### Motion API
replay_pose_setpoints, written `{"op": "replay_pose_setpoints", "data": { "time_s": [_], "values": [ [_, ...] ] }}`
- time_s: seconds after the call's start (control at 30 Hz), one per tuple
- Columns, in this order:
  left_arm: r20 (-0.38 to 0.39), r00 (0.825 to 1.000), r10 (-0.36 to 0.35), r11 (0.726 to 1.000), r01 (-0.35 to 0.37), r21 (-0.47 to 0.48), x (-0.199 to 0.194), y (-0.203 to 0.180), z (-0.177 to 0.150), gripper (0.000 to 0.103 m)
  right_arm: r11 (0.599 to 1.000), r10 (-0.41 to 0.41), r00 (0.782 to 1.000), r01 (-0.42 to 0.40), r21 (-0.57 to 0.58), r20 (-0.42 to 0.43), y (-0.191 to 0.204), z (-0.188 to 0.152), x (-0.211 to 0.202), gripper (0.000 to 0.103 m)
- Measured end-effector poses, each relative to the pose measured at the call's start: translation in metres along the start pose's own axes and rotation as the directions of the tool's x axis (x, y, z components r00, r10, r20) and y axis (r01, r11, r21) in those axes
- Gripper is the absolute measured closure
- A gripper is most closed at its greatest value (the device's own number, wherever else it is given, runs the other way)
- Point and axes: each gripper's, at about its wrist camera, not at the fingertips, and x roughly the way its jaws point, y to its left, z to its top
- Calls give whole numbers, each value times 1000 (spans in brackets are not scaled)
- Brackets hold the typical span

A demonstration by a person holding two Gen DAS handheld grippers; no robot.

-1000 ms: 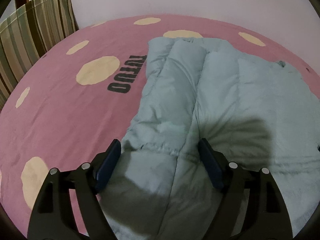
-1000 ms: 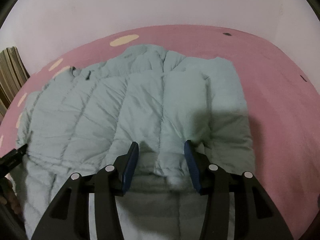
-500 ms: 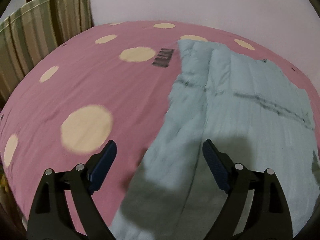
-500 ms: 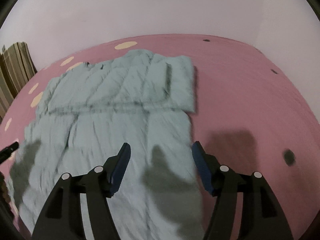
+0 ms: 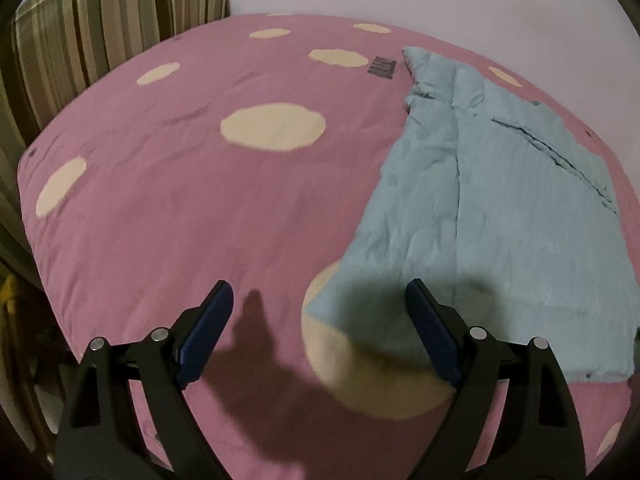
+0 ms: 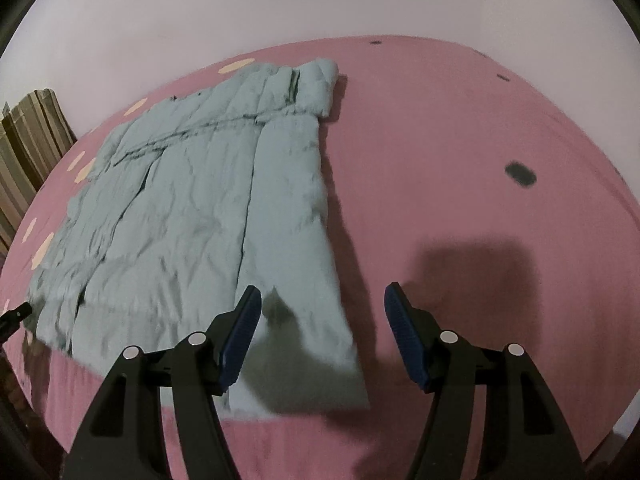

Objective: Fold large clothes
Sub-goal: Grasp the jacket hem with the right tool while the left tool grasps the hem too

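A large pale blue quilted jacket (image 5: pixel 500 200) lies flat on a pink bed with cream spots (image 5: pixel 180 208). It also shows in the right wrist view (image 6: pixel 208 216), with a folded band along its far edge. My left gripper (image 5: pixel 320 300) is open and empty, above the bed near the jacket's near left corner. My right gripper (image 6: pixel 322 304) is open and empty, above the jacket's near right corner. Neither touches the cloth.
Striped curtains (image 5: pixel 100 28) hang at the left of the bed. A pale wall (image 6: pixel 320 8) runs behind the bed. Bare pink sheet (image 6: pixel 460 160) lies right of the jacket. The tip of the other gripper (image 6: pixel 14 316) shows at the left edge.
Both grippers have pulled back and up from the jacket toward the bed's near edge. A second ago they stood low over the cloth; now they hang apart from it, still open.
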Motion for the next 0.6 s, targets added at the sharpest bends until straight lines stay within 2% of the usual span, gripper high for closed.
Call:
{"op": "replay_pose_setpoints", "data": {
  "time_s": [0.17,0.27,0.37,0.43,0.57,0.6],
  "values": [
    [-23,999,-47,998,46,-32,6,0,-8,15,1000,25,999,-24,19,-26,0,-21,3,39],
    [-22,999,-49,998,48,-51,9,0,-8,17,999,28,999,-28,26,-23,1,-27,2,39],
    [-14,996,-83,994,82,-70,7,-1,-8,34,999,44,999,-44,18,-29,4,-29,0,40],
    [-13,994,-107,993,107,-58,7,-5,-8,47,998,54,998,-54,14,-33,7,-31,0,50],
    [-15,989,-148,987,147,-69,7,-5,-9,62,996,84,996,-84,4,-39,12,-33,0,75],
    [-16,986,-163,984,162,-70,7,-5,-9,71,996,95,995,-95,4,-41,12,-33,0,83]
  ]
}}
